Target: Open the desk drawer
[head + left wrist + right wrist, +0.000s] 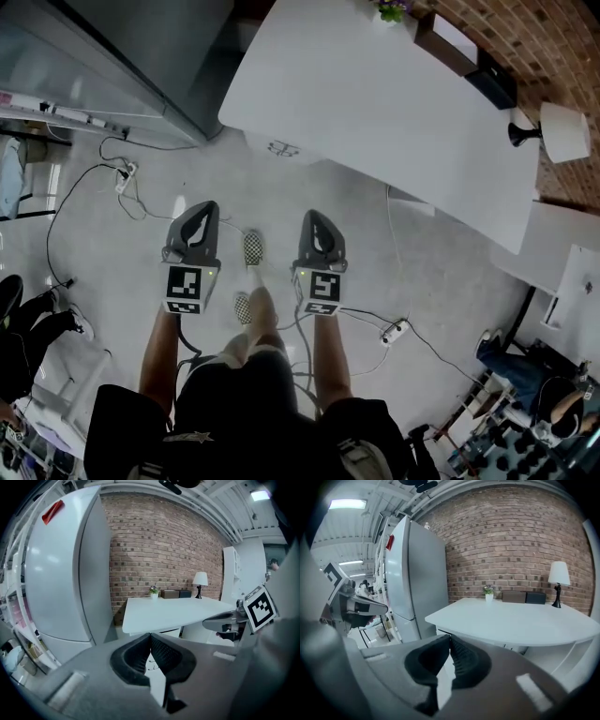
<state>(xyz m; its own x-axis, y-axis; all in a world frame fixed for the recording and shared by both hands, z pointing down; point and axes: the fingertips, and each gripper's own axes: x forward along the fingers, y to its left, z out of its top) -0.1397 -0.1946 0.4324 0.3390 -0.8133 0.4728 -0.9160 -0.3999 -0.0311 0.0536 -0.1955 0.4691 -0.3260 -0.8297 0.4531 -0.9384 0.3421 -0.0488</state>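
The white desk (375,103) stands ahead of me and to the right, its near corner above the floor. In the left gripper view a pale drawer unit (165,632) shows under the desk top (178,611). I cannot make out a handle. My left gripper (202,210) and right gripper (313,219) hang side by side over the floor, short of the desk and apart from it. Both are shut with nothing between the jaws. The left gripper (150,635) and the right gripper (450,637) point toward the desk (511,620).
A tall grey refrigerator (61,573) stands left of the desk. On the desk's far side, by the brick wall (511,550), are a lamp (565,131), a small plant (488,591) and dark boxes (525,597). Cables and a power strip (395,330) lie on the floor.
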